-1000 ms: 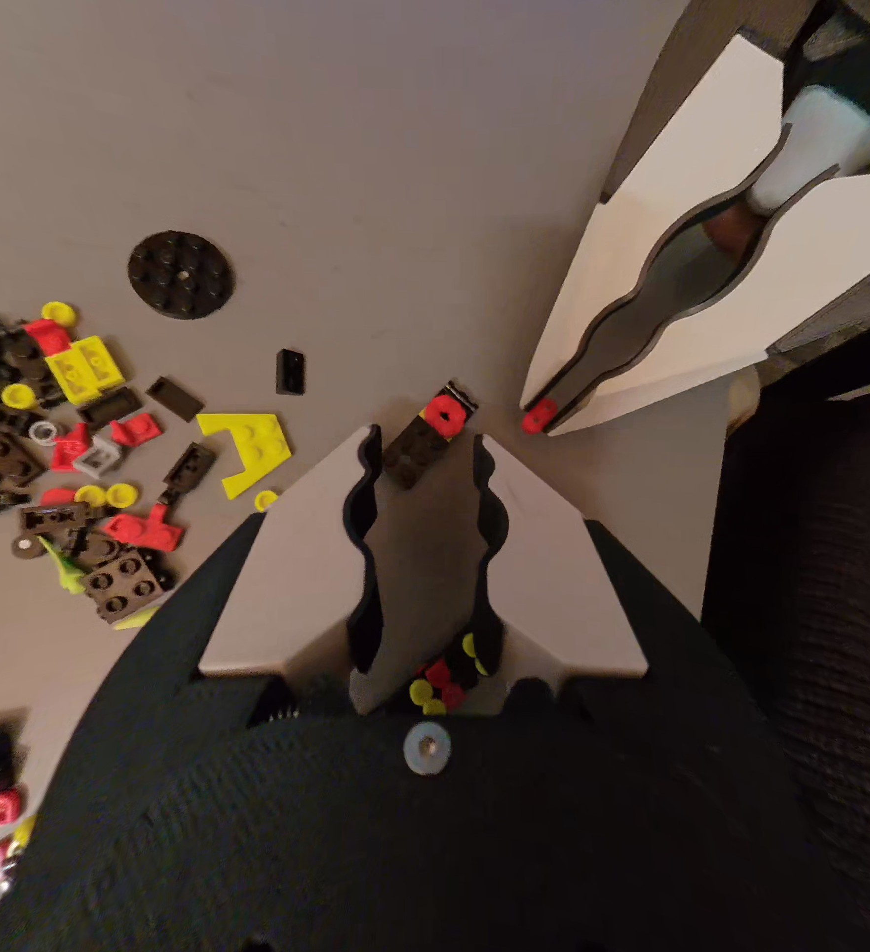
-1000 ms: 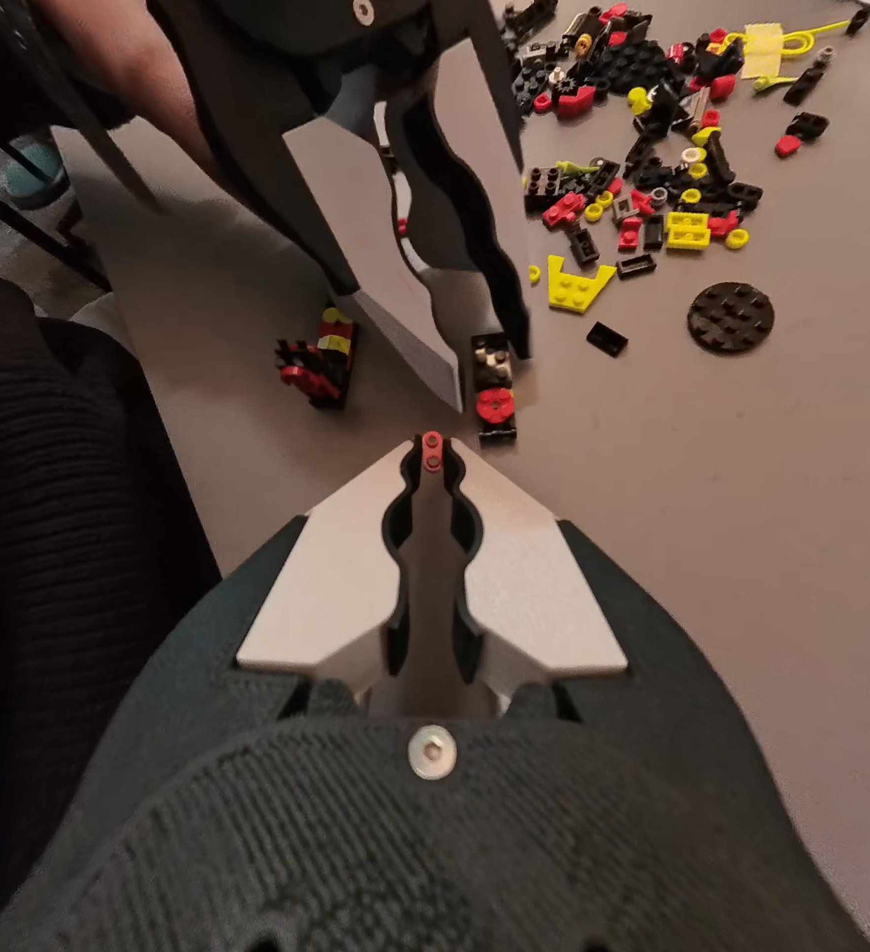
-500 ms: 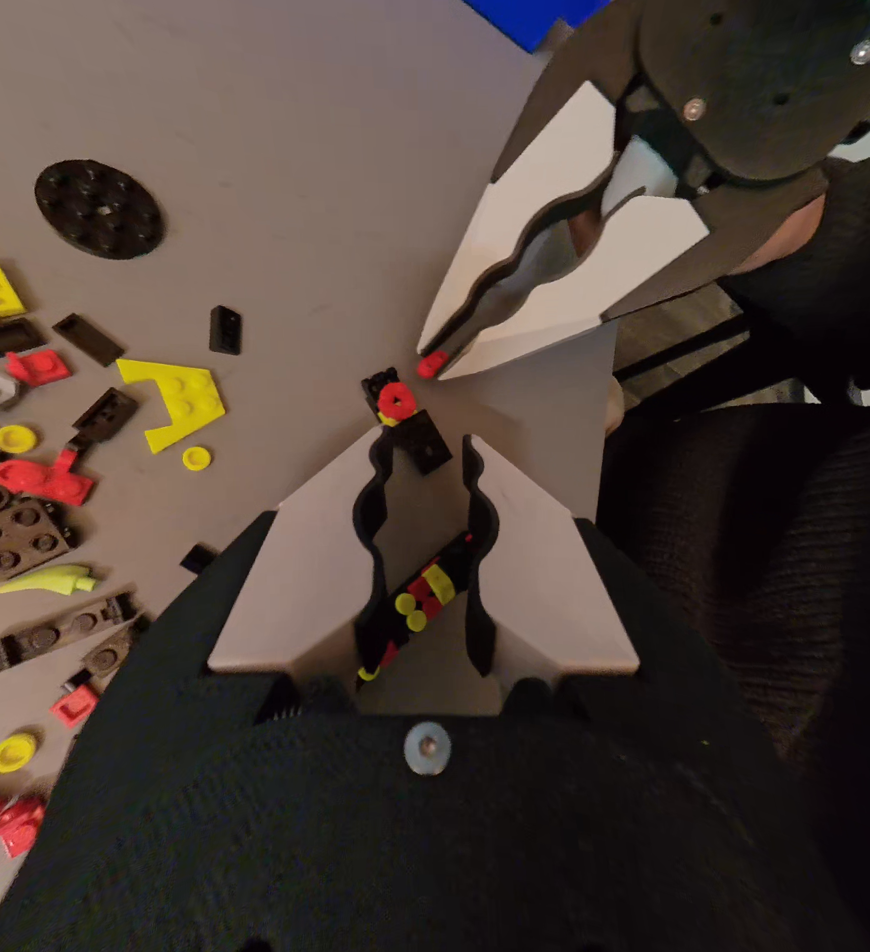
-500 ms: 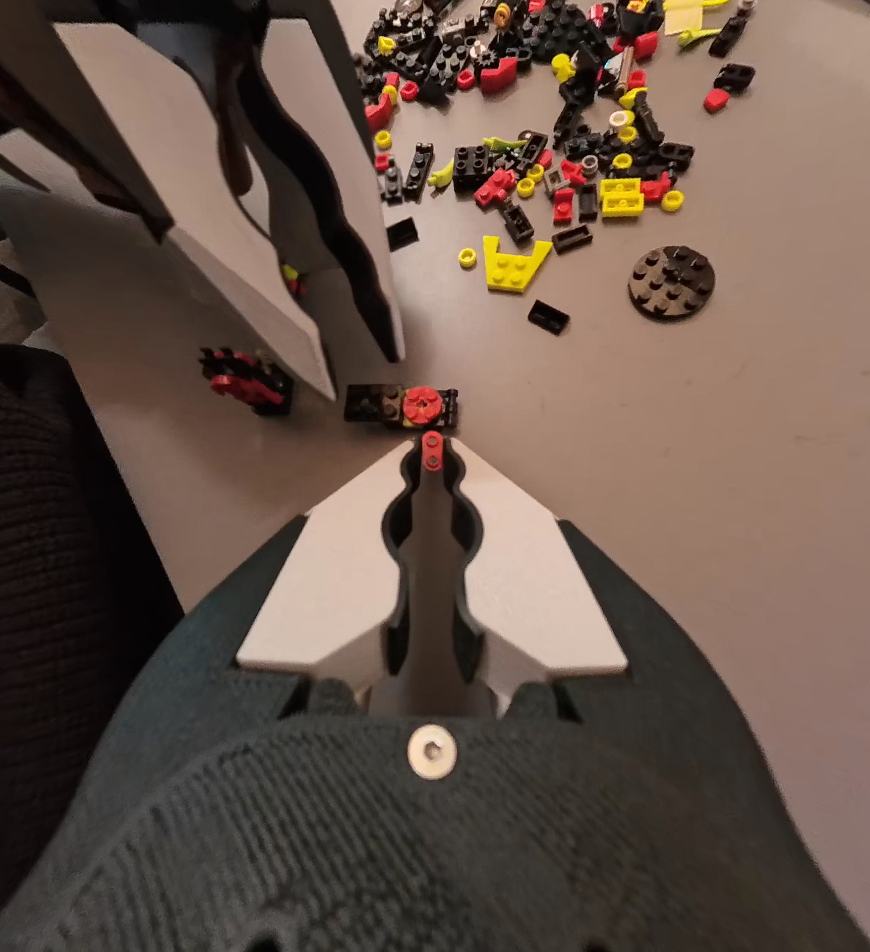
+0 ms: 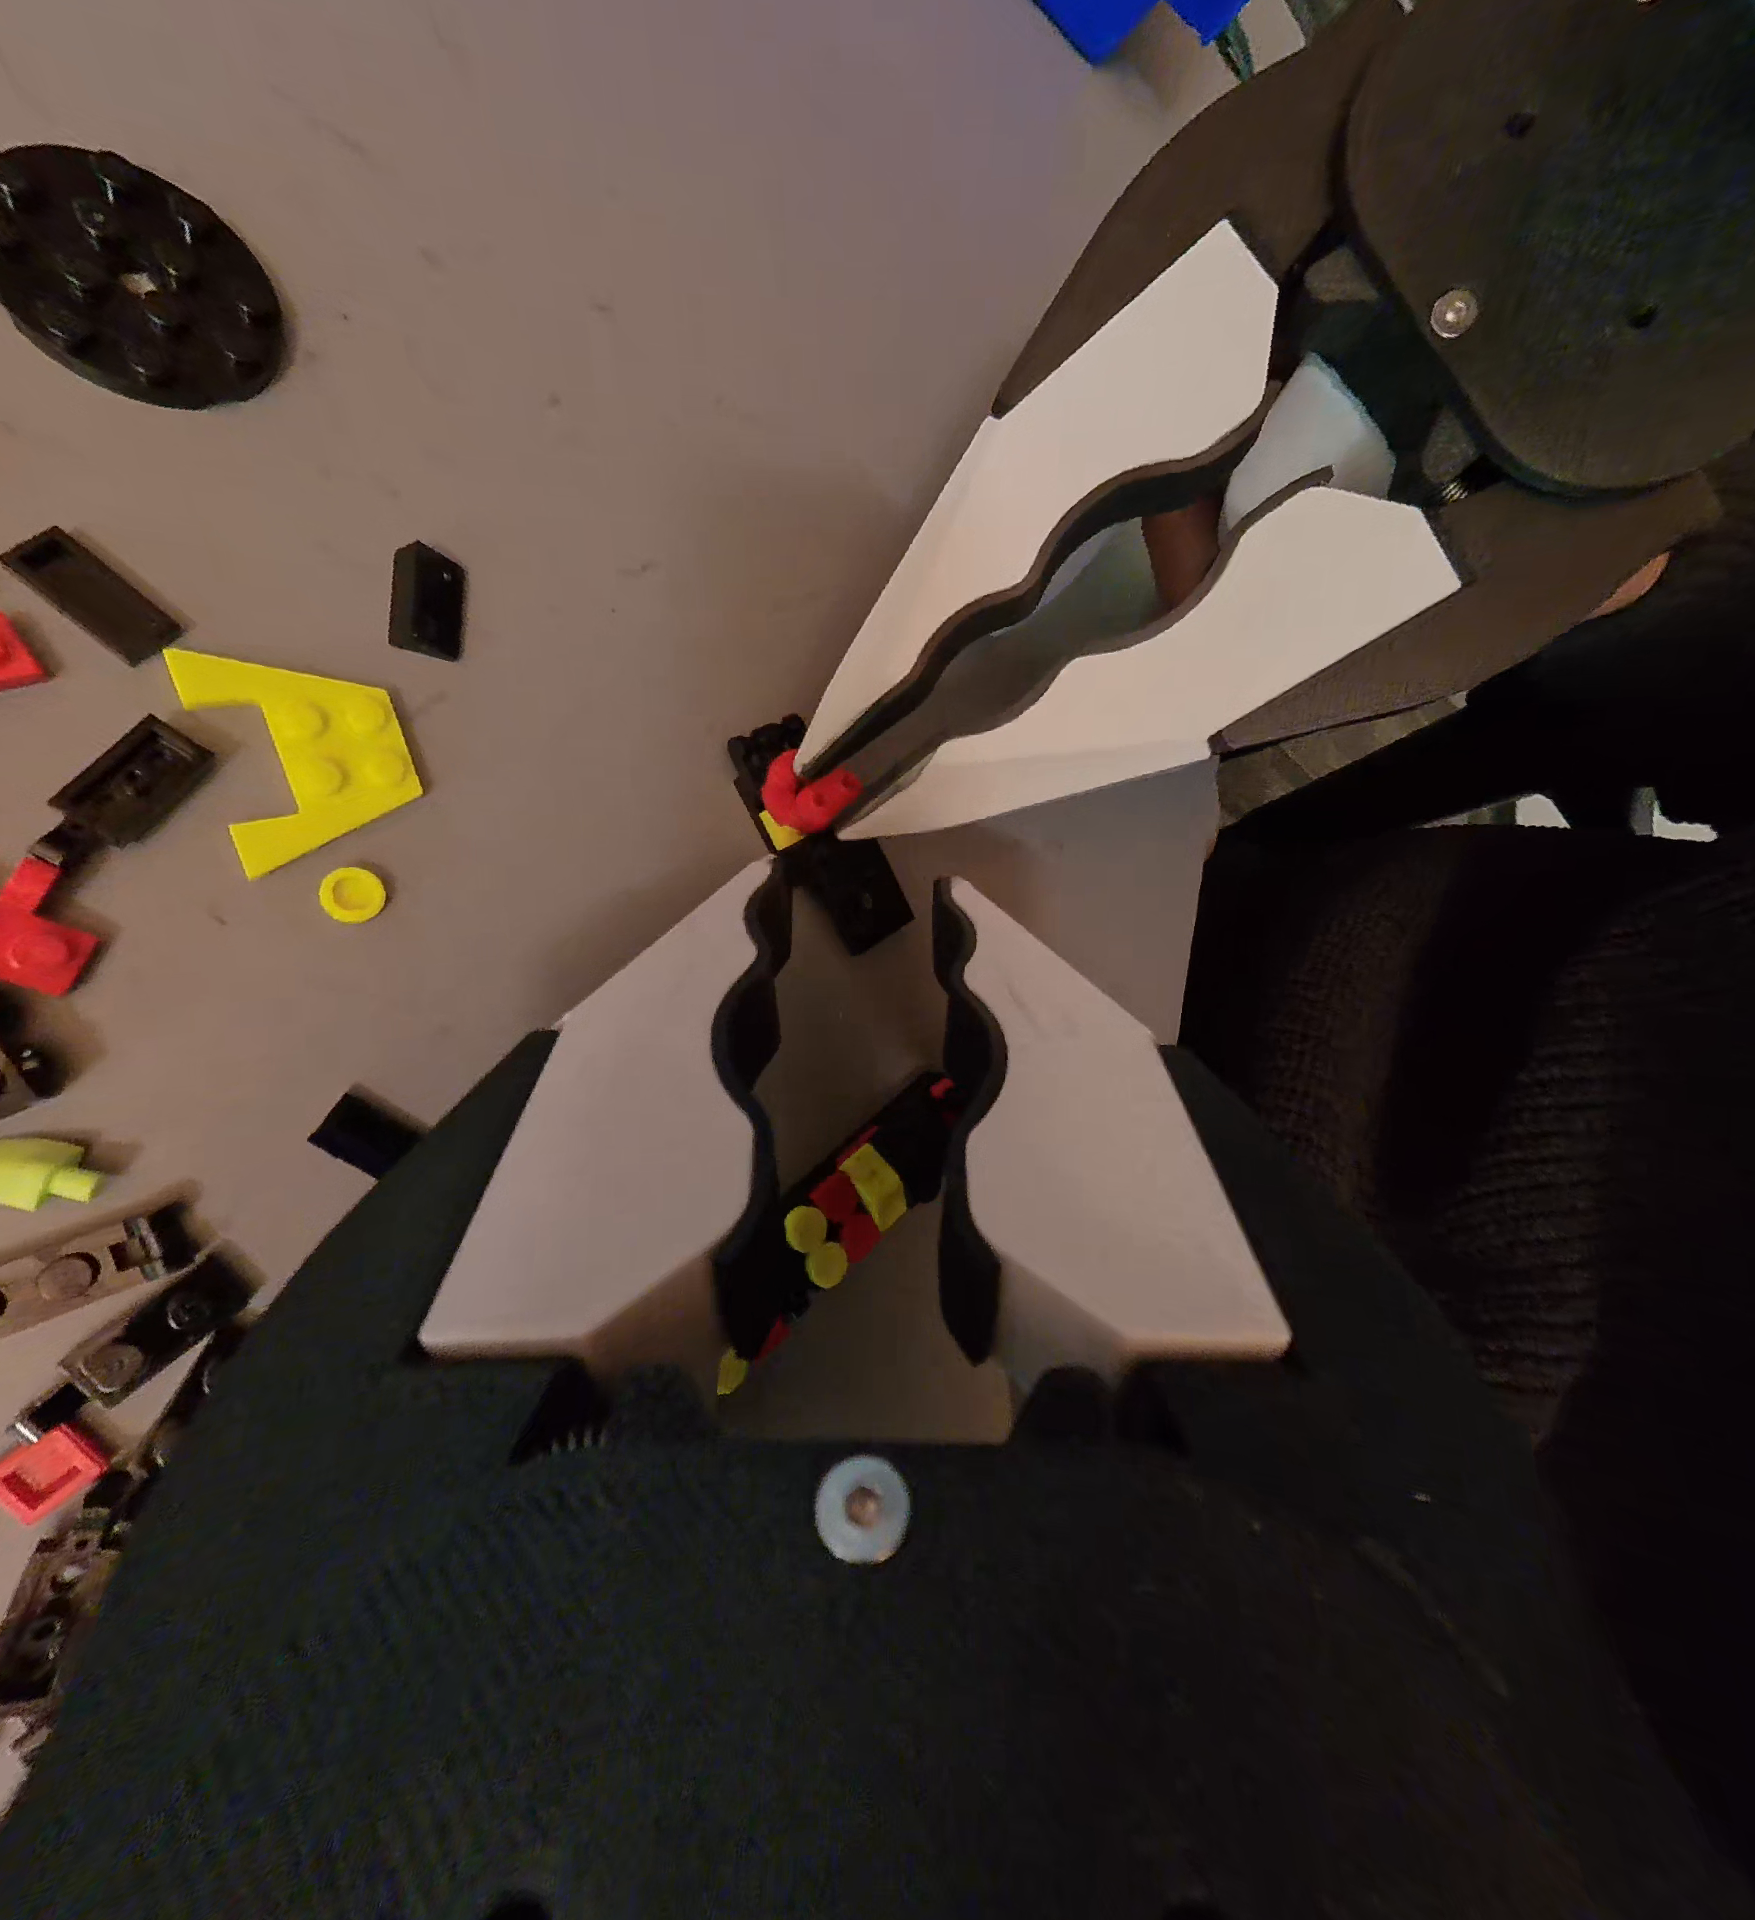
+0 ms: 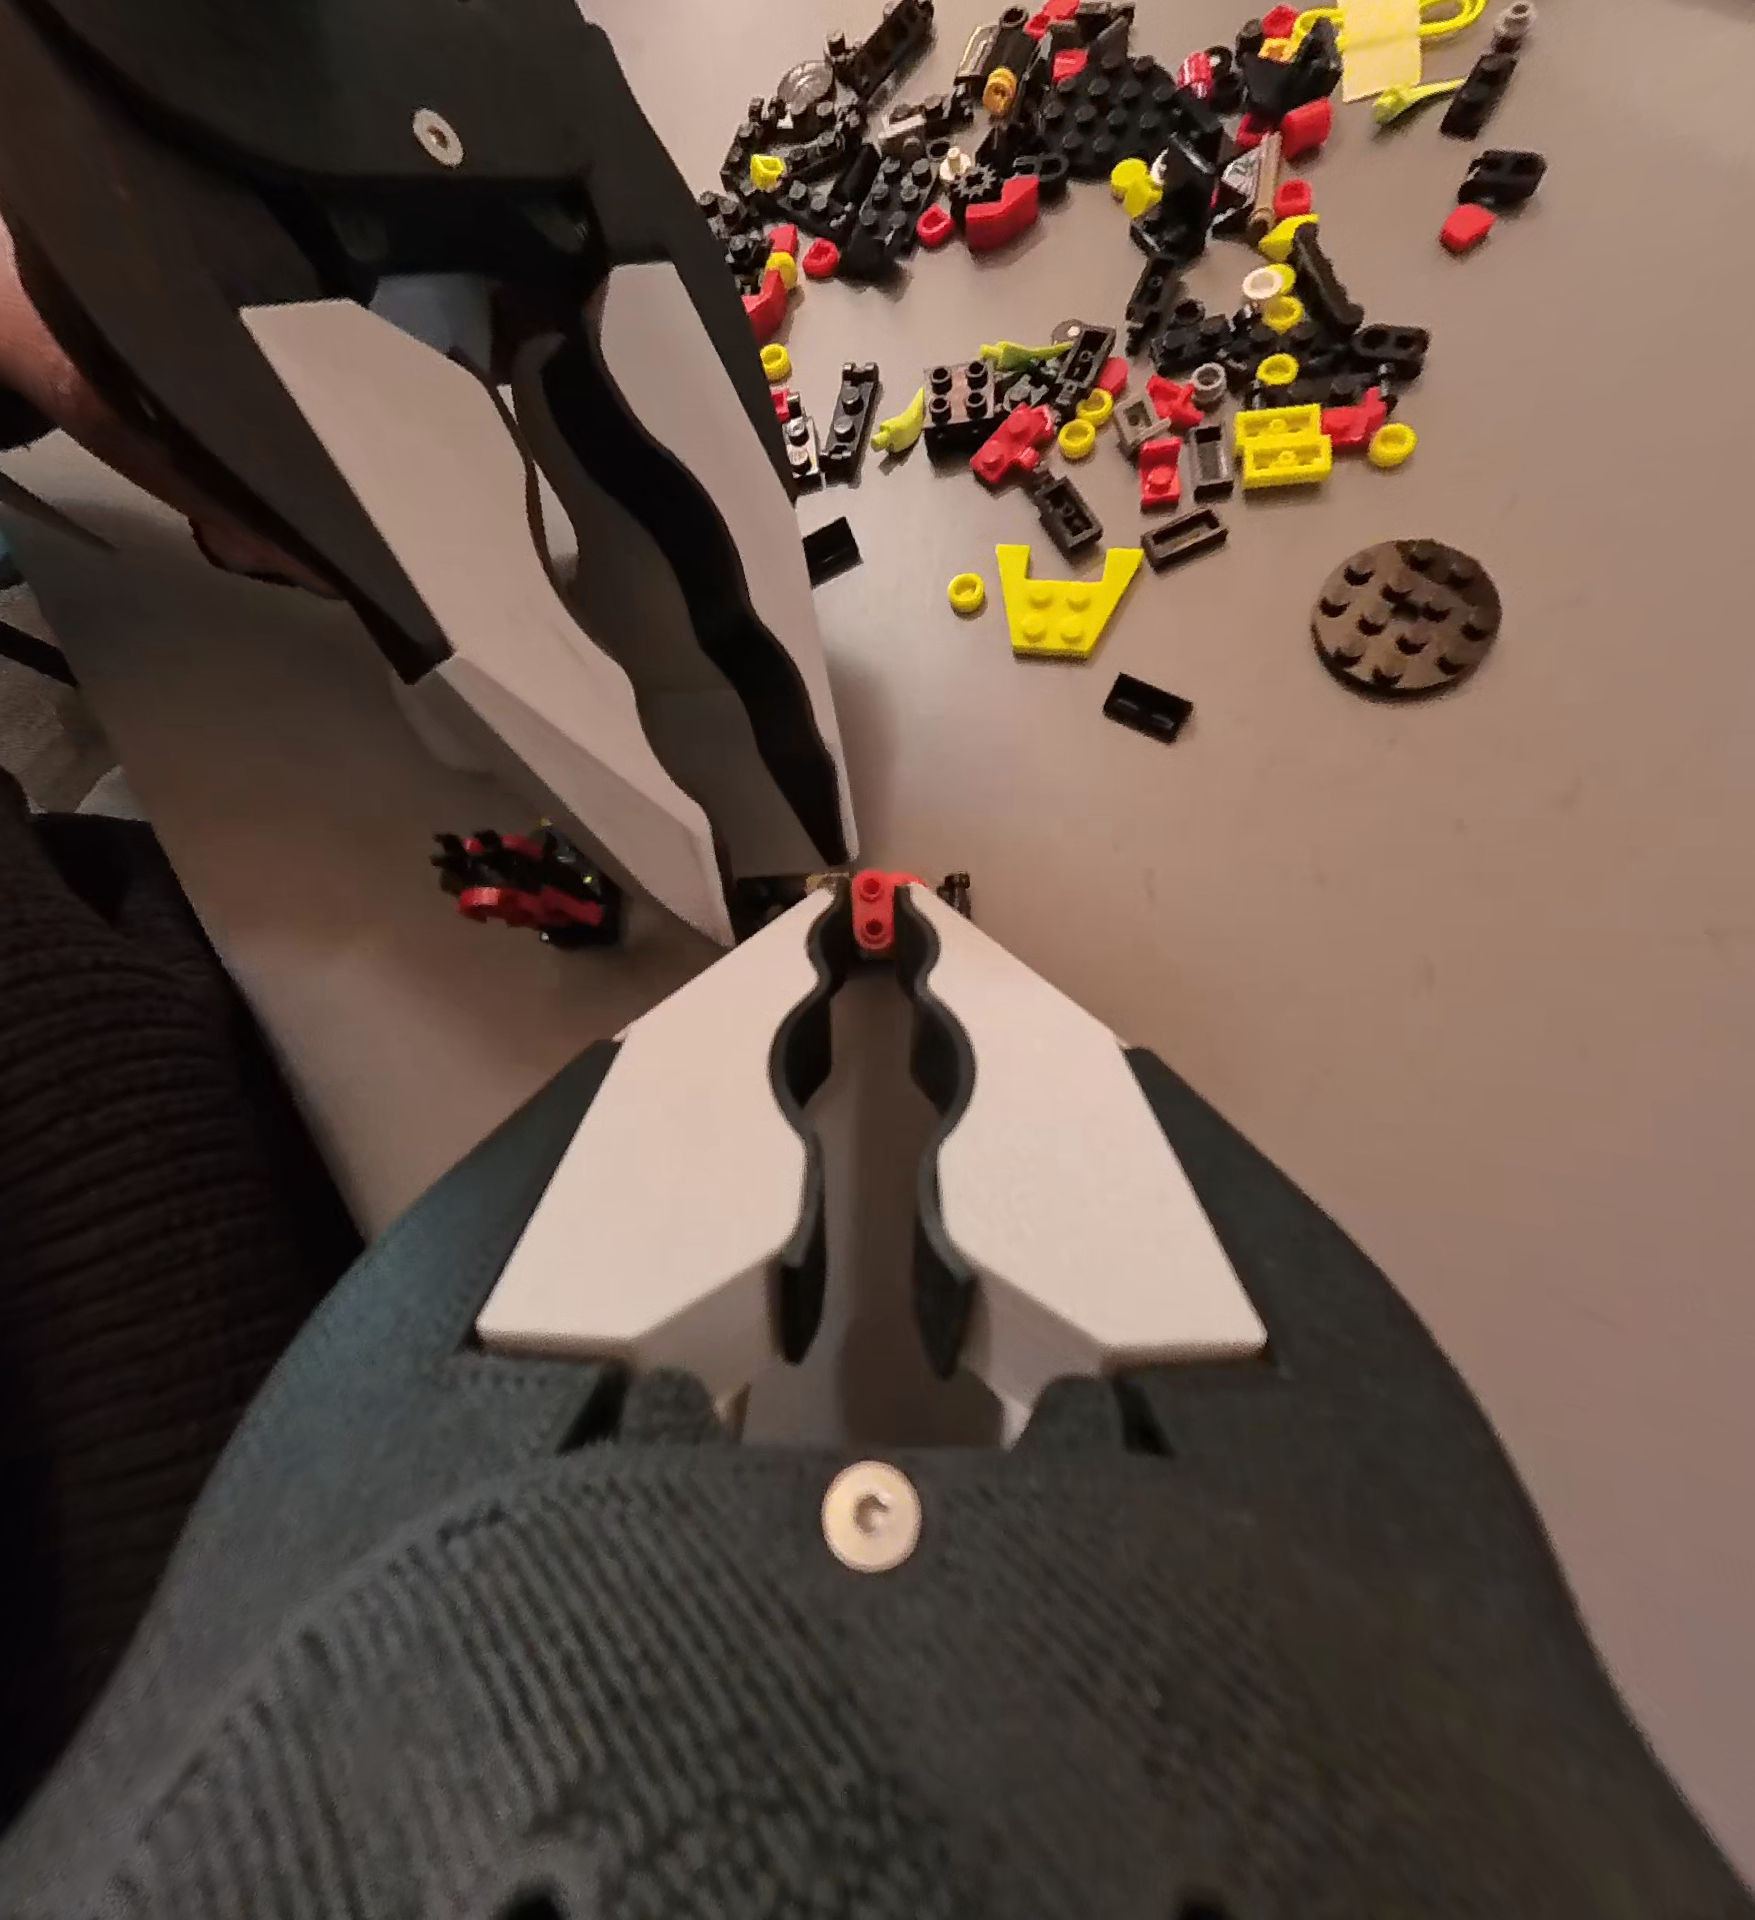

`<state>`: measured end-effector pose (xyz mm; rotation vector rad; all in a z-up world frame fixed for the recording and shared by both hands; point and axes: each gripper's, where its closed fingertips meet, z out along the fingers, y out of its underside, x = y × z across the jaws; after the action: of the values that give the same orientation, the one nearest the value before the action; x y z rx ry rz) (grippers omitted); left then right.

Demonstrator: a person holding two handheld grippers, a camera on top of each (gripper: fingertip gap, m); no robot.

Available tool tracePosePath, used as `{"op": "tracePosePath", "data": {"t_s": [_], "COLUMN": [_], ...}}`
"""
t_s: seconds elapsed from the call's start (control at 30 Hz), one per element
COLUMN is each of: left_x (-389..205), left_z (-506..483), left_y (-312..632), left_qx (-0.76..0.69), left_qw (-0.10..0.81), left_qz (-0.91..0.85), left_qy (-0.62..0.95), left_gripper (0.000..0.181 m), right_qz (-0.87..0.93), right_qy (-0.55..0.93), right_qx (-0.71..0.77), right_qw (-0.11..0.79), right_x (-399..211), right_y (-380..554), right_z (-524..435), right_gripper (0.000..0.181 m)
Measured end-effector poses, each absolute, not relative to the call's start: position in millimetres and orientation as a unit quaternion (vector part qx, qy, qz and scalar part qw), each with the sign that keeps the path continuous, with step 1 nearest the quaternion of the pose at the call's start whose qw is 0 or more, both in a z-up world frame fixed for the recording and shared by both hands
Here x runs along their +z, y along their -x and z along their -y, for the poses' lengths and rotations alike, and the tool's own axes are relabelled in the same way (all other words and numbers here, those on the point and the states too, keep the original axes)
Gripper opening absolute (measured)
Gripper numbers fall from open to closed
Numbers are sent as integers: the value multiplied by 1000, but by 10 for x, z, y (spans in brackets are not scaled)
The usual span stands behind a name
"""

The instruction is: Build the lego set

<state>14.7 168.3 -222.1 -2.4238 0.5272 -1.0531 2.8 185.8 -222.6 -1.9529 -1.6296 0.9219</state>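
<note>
right gripper (image 6: 874,914) pinches a red piece (image 6: 874,912) over the small black assembly (image 5: 842,883); left gripper (image 5: 857,883) spread.

Glossy plastic bricks (image 6: 1278,447), matt table (image 6: 1475,1039)

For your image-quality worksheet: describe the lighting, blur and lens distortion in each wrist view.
Left wrist view: dim, warm light; wide-angle bending at the edges; the yellow wedge plate is sharp, the far-left pieces soft. Right wrist view: similar dimness; the red piece in the right tongs is crisp, the distant brick pile slightly soft.
</note>
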Motion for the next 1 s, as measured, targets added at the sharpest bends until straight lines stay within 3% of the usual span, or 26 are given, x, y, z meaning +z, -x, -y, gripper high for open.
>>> {"op": "tracePosePath", "data": {"t_s": [0.27,0.53,1.0], "left_x": [-2216,-2223,-2262], "left_z": [-1693,-1696,-1707], "left_y": [-136,-137,-133], "left_qx": [-388,-386,-383], "left_qw": [221,220,217], "left_qz": [-184,-183,-177], "left_qy": [876,877,880], "left_gripper": [25,24,17], "right_qz": [584,606,628], "right_qy": [697,678,670], "right_qx": [352,340,330], "right_qw": [224,239,219], "right_x": [-2132,-2107,-2210], "right_y": [-48,-107,-48], "right_z": [-1884,-1952,-1867], "right_gripper": [16,0,0]}}
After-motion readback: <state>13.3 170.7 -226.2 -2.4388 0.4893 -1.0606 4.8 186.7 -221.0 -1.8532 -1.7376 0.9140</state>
